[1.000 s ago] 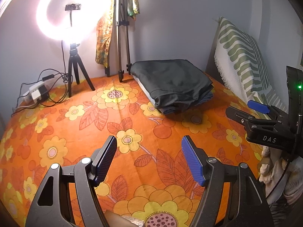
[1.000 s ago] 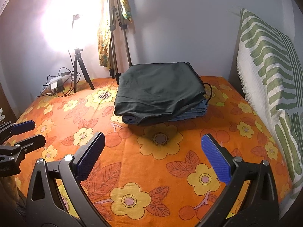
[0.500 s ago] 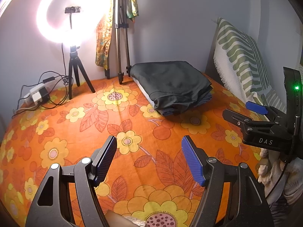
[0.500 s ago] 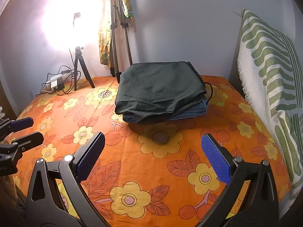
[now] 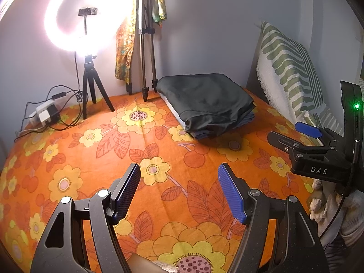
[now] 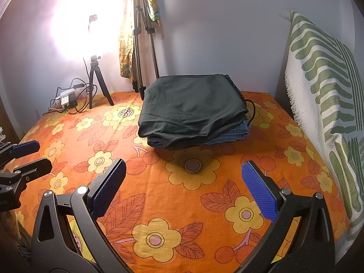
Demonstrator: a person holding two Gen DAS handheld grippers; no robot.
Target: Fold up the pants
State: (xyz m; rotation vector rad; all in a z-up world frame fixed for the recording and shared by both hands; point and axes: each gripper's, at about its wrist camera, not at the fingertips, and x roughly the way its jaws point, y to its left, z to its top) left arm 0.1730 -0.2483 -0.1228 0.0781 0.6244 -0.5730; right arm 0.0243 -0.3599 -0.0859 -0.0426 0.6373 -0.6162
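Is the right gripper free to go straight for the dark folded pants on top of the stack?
Probably yes: the right gripper stands open and empty, and only bare floral bedspread lies between it and the dark folded pants.

Left gripper [image 5: 178,188], jaws apart and empty, over an orange flowered bedspread [image 5: 159,150]. Folded dark pants [image 5: 204,97] atop a stack by the wall; ring light [image 5: 85,14], striped pillow [image 5: 289,68], right gripper [image 5: 293,134].

Left gripper [image 5: 178,193]: black moulded arms, silver rivets, blue ribbed pads [image 5: 232,196]. Right gripper [image 6: 184,190]: same build, black arms, silver rivets, blue textured pads [image 6: 259,193]; body lettered "DAS", with silver screws, green indicator light and black cable, seen from the left wrist.
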